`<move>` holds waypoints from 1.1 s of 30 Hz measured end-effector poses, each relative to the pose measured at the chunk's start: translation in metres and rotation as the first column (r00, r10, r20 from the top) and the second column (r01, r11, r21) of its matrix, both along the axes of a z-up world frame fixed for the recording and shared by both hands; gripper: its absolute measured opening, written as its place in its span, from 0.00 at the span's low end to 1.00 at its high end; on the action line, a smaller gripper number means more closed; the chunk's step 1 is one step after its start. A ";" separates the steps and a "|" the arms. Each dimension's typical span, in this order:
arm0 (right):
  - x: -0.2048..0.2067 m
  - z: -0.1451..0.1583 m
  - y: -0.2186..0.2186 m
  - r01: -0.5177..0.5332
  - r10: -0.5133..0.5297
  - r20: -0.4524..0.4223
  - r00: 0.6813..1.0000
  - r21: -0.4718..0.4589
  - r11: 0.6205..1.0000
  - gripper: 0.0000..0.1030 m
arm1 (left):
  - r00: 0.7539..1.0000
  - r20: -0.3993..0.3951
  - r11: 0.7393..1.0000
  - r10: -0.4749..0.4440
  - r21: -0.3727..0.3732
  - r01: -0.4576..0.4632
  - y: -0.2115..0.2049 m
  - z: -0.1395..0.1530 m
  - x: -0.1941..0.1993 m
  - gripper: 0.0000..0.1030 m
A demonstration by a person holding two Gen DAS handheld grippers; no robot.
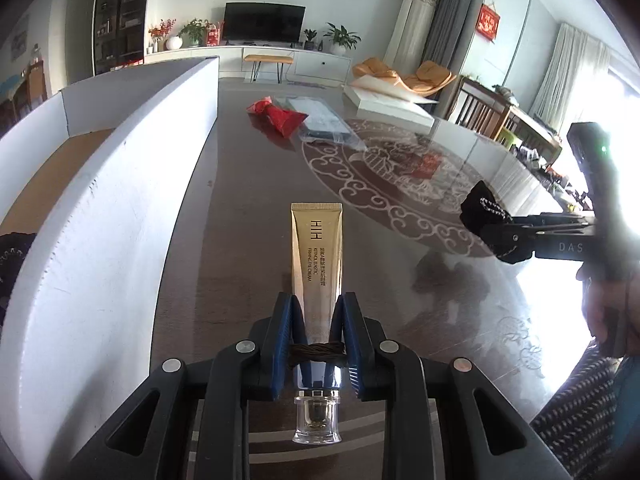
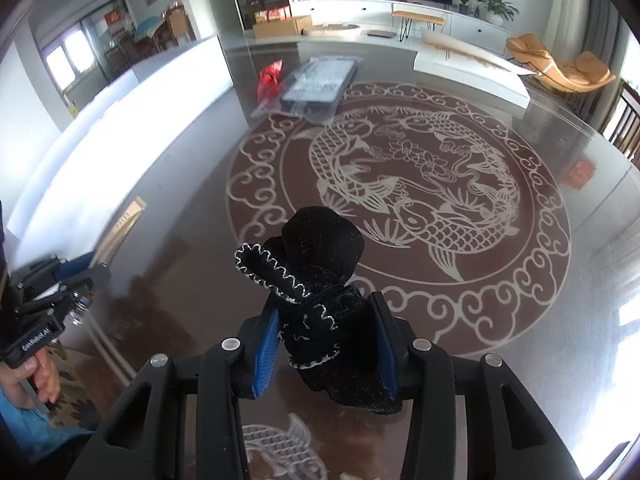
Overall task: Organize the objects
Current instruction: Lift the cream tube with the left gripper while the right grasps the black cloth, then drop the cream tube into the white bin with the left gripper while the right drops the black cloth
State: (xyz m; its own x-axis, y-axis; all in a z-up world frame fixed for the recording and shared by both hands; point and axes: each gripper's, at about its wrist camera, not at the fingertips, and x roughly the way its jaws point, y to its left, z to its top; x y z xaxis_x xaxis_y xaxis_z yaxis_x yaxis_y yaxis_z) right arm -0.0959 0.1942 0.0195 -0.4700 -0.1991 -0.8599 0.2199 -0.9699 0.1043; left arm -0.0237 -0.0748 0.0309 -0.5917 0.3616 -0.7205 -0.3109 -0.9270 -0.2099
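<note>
My left gripper (image 1: 316,304) is shut on a gold cream tube (image 1: 316,248). The tube's clear cap points back toward the camera and its flat end points away over the table. The same gripper (image 2: 86,276) and tube (image 2: 124,220) show at the left edge of the right wrist view. My right gripper (image 2: 325,308) is shut on a black velvet pouch (image 2: 320,248) with silver stitching, which bulges up from between the blue pads. In the left wrist view that gripper (image 1: 496,236) and the pouch (image 1: 478,204) hang over the table at the right.
A tall open white box (image 1: 120,200) stands along the left of the glass-topped table (image 1: 240,200) with its fish pattern. Farther back lie a red pouch (image 1: 280,116), a flat item in a clear bag (image 1: 324,120) and a flat white box (image 1: 392,108). A hand (image 2: 36,376) grips the left handle.
</note>
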 end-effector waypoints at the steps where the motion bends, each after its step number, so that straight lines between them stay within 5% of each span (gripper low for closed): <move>1: 0.002 0.006 -0.002 0.006 -0.007 -0.007 1.000 -0.017 1.000 0.42 | 1.000 -0.008 0.999 0.003 0.032 -0.003 -0.003 0.008 0.003 0.24; 5: 0.007 0.044 -0.025 0.003 -0.011 -0.058 0.998 -0.122 0.993 0.42 | 0.998 -0.060 0.990 0.032 0.139 -0.023 -0.028 0.050 0.015 0.24; 9: 0.001 0.093 -0.093 -0.112 0.081 -0.143 0.986 -0.229 0.967 0.42 | 0.984 -0.138 0.984 0.110 0.151 -0.089 -0.081 0.093 0.023 0.24; 13: -0.009 0.121 -0.183 -0.271 0.221 -0.183 0.958 -0.315 0.910 0.42 | 0.955 -0.181 0.972 0.234 0.073 -0.225 -0.145 0.114 0.024 0.24; 17: -0.023 0.118 -0.261 -0.355 0.311 -0.184 0.932 -0.300 0.885 0.42 | 0.923 -0.138 0.929 0.360 -0.033 -0.368 -0.199 0.099 0.008 0.24; 19: -0.036 0.109 -0.287 -0.345 0.305 -0.174 0.937 -0.295 0.891 0.53 | 0.907 -0.076 0.900 0.413 -0.118 -0.420 -0.217 0.079 -0.009 0.25; 21: -0.049 0.097 -0.305 -0.320 0.291 -0.138 0.947 -0.288 0.903 0.68 | 0.900 -0.025 0.882 0.435 -0.186 -0.432 -0.221 0.059 -0.023 0.38; 23: -0.049 0.093 -0.306 -0.303 0.275 -0.136 0.952 -0.283 0.910 0.69 | 0.891 -0.019 0.871 0.453 -0.201 -0.448 -0.224 0.052 -0.024 0.51; 26: -0.037 0.099 -0.283 -0.285 0.237 -0.188 0.953 -0.296 0.912 0.83 | 0.881 -0.079 0.868 0.466 -0.151 -0.472 -0.219 0.059 -0.016 0.80; 29: -0.023 0.103 -0.241 -0.232 0.171 -0.256 0.951 -0.231 0.945 0.95 | 0.881 -0.124 0.874 0.456 -0.126 -0.470 -0.206 0.064 -0.009 0.83; 33: -0.003 0.062 -0.171 -0.082 0.048 -0.235 0.971 -0.139 0.987 0.98 | 0.904 -0.160 0.906 0.397 -0.091 -0.414 -0.176 0.074 0.002 0.83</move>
